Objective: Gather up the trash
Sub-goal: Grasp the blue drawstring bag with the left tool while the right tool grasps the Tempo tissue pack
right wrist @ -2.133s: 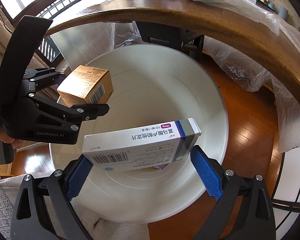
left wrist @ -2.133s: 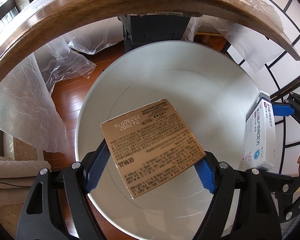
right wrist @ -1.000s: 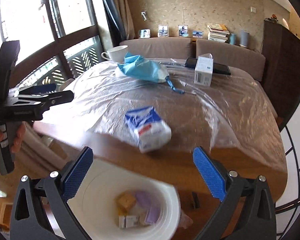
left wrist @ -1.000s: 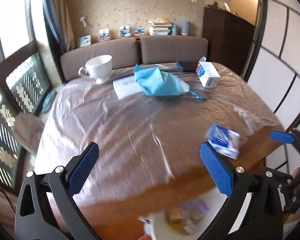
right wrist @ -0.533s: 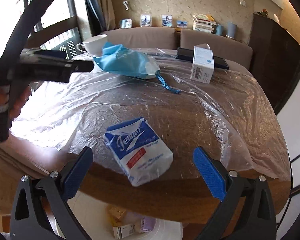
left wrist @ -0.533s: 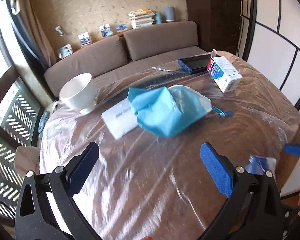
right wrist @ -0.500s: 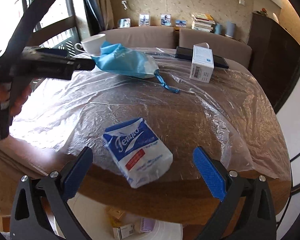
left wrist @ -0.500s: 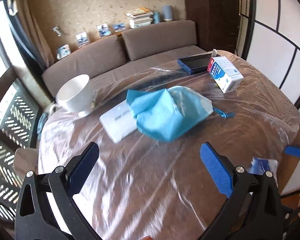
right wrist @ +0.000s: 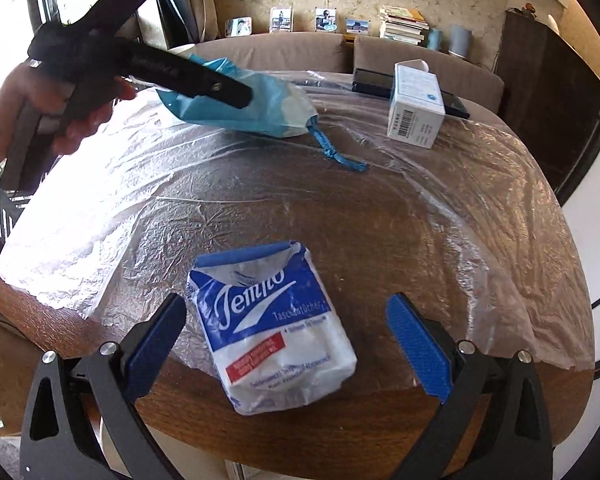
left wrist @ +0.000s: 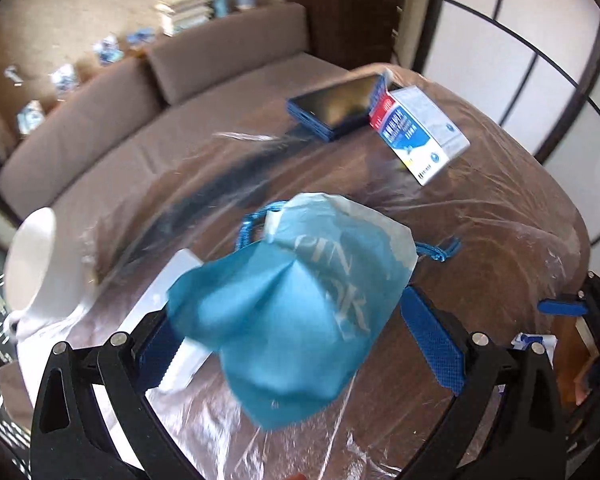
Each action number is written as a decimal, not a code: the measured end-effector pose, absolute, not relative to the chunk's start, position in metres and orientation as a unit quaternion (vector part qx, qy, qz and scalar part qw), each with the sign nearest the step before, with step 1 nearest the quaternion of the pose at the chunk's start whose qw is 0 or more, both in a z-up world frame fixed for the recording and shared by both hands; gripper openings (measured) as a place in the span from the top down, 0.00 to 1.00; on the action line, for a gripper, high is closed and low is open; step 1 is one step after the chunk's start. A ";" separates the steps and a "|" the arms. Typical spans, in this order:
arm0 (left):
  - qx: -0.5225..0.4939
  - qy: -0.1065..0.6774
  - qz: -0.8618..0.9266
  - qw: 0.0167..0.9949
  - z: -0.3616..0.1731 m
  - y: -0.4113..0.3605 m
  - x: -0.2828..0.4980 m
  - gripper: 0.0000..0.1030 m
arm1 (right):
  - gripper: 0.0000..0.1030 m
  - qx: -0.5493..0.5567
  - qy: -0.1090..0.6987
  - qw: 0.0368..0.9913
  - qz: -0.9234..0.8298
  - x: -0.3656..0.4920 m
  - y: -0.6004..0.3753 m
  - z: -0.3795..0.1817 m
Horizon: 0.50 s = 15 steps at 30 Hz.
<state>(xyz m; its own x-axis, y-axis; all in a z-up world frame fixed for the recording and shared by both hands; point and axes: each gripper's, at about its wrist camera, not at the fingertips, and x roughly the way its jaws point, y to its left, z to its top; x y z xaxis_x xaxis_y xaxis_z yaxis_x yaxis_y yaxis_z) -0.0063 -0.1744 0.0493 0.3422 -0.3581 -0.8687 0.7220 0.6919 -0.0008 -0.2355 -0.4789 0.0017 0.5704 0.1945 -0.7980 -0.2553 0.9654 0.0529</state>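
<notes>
A crumpled blue drawstring bag (left wrist: 296, 304) lies on the plastic-covered round table (left wrist: 500, 216). My left gripper (left wrist: 296, 340) is open with its jaws on either side of the bag; it also shows over the bag in the right wrist view (right wrist: 220, 88). A blue and white tissue pack (right wrist: 276, 332) lies near the table's front edge. My right gripper (right wrist: 286, 336) is open and the pack sits between its jaws. A white and blue medicine box (left wrist: 420, 132) lies at the far right; it also shows in the right wrist view (right wrist: 416, 108).
A white cup (left wrist: 40, 264) stands at the table's left. A flat white box (left wrist: 168, 312) lies under the bag's left side. A dark tablet (left wrist: 336, 106) lies behind the medicine box. A brown sofa (left wrist: 180, 80) runs behind the table.
Both grippers dropped their boxes into the white bin, rose to the table and moved forward. The left now straddles the blue bag, the right straddles the tissue pack.
</notes>
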 end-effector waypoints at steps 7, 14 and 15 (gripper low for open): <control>0.228 0.465 -0.370 0.771 0.036 -0.192 -0.003 0.01 | 0.04 -0.009 0.449 0.884 0.129 -0.225 -0.485 0.000; 0.289 0.439 -0.371 0.766 0.033 -0.198 -0.021 0.02 | 0.29 -0.039 0.442 0.886 0.131 -0.228 -0.486 0.001; 0.299 0.432 -0.370 0.766 0.033 -0.198 -0.026 0.04 | 0.32 -0.043 0.441 0.887 0.130 -0.230 -0.485 0.001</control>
